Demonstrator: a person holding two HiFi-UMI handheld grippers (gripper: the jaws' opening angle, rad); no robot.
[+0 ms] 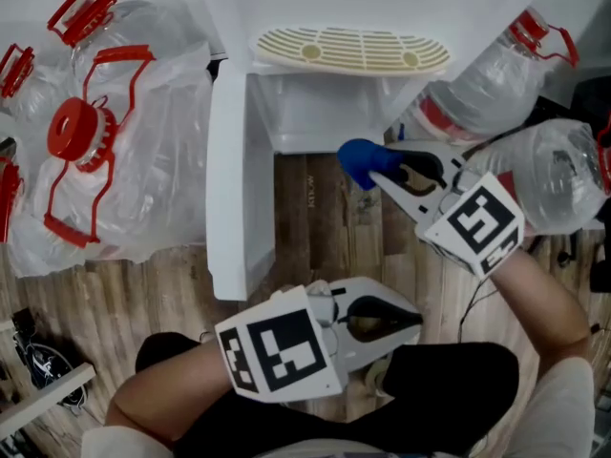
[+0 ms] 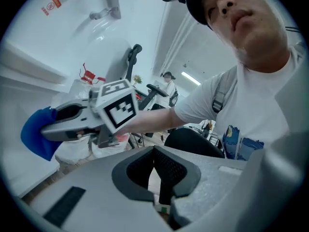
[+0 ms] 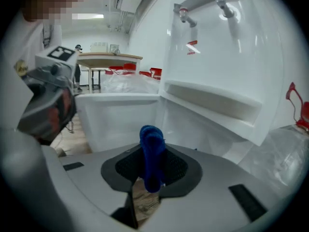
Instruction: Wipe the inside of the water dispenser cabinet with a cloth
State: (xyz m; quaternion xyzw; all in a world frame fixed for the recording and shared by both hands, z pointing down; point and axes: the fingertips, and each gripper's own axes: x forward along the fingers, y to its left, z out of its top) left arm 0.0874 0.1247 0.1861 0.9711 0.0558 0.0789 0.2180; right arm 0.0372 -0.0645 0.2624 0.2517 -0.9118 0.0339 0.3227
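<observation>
Closest to us, over our lap, the left hand-held gripper [image 1: 406,319] points to the right. In its own view its jaws are closed together with nothing between them [image 2: 155,154]. That same view looks across at the other tool and its blue bundle [image 2: 37,133].

Further out, our right forearm reaches forward and the right hand-held gripper [image 1: 380,172] points toward the dispenser. Its jaws are clamped on a blue cloth [image 1: 357,159], which is bunched into a wad that sticks up between the pads in the right gripper view [image 3: 152,151]. The cloth hangs above the wooden floor [image 1: 329,227], just in front of the lower opening. We cannot tell whether it touches anything.

Just beyond the cloth is the white cabinet [image 1: 315,113] of the water dispenser. Its door [image 1: 234,189] is swung open to our left, and the inside looks bare and white. Above the opening sits the cream slotted drip tray [image 1: 348,51], and the right gripper view shows the taps [image 3: 184,14] higher up.

Clear water bottles lie on either side. Two are on the right [image 1: 496,74], and several with red handles are wrapped in plastic bags [image 1: 143,160] on the left.
</observation>
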